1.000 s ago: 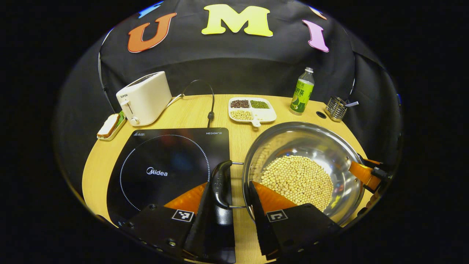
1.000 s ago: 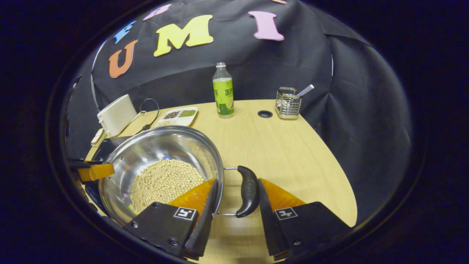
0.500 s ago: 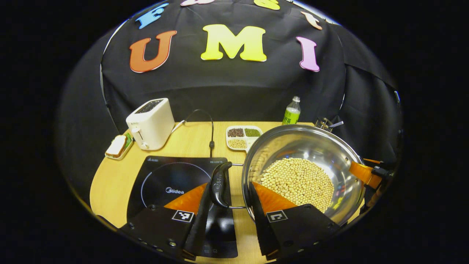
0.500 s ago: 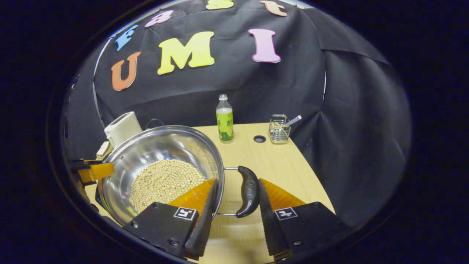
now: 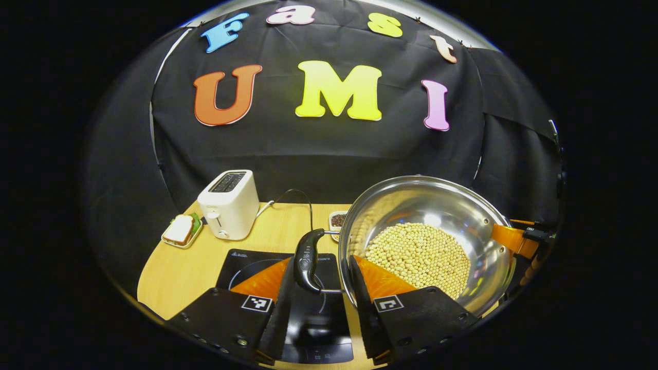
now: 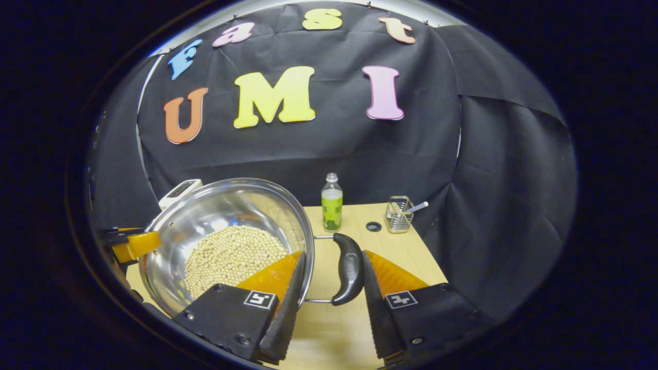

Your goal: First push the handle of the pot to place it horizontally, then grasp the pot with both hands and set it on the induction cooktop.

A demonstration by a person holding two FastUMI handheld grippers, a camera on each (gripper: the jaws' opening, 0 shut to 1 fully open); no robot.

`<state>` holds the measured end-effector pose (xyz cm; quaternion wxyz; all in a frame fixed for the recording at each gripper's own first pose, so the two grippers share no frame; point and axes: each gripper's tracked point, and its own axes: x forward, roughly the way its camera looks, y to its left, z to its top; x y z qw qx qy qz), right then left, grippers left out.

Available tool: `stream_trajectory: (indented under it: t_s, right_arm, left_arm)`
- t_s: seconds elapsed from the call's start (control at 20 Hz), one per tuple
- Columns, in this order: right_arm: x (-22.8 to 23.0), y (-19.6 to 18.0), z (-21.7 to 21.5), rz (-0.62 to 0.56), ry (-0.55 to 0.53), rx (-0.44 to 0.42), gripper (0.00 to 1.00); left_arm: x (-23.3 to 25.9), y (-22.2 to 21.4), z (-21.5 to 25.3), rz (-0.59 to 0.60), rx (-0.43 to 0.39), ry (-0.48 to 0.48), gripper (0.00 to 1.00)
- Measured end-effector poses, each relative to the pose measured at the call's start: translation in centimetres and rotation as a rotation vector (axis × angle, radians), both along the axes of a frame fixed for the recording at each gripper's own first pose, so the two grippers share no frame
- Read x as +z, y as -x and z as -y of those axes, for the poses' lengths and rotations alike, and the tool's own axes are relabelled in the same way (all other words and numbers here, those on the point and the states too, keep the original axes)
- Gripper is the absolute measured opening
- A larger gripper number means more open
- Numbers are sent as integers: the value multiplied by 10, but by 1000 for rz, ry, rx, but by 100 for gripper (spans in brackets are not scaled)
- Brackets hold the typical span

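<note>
The pot (image 5: pixel 426 241), one shiny steel bowl holding pale beans (image 5: pixel 419 254), hangs above the surface (image 5: pixel 175 272), beside the induction cooktop (image 5: pixel 308 308). It has two black handles: the left claw (image 5: pixel 318 303) straddles one handle (image 5: pixel 307 259), the right claw (image 6: pixel 329 303) the other handle (image 6: pixel 349 267). Each claw stands partly open around its handle; whether the fingers press it cannot be told. One toaster (image 5: pixel 230 204) stands behind.
</note>
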<state>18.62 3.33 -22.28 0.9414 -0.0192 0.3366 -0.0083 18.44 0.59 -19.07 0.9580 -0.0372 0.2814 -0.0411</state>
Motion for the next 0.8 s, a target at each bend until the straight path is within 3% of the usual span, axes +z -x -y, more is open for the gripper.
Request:
stream_trajectory:
  t_s: [0.4,0.45,0.5,0.8]
  right_arm:
    - [-14,-14,-72,-42,-80,37,63]
    - [-18,-15,-80,-50,-86,46,64]
    - [-21,-15,-89,-58,-92,53,64]
    - [-48,-19,-135,-85,-88,100,64]
  left_arm:
    - [9,-2,-67,13,49,-68,57]
    - [7,-1,-77,6,61,-67,47]
    - [3,0,-85,-1,73,-66,57]
    - [-26,8,-129,-68,129,-46,54]
